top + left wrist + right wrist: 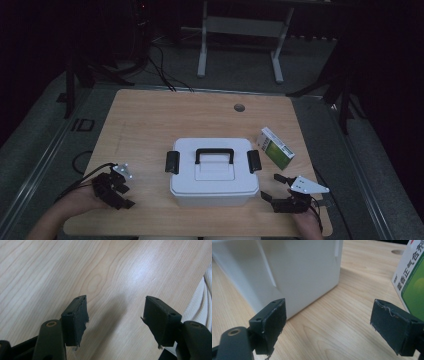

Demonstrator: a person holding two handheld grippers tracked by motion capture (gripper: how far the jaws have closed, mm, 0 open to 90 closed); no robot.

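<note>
A white lidded box (212, 172) with a black handle and a black latch at each end stands at the middle of the wooden table (145, 120). A green and white carton (275, 148) lies just to its right. My left gripper (127, 196) rests near the table's front left, jaws apart over bare wood (116, 302), nothing between them. My right gripper (270, 186) sits by the box's front right corner, open (329, 305). In the right gripper view the box's white wall (299, 270) rises beyond the left jaw and the carton (412, 285) stands beyond the right jaw.
A round cable hole (239, 107) sits near the table's far edge. White ribbed fabric (202, 300) shows at the right edge of the left gripper view. Dark stands and a white frame (240, 30) rise from the floor behind the table. Cables trail from both grippers.
</note>
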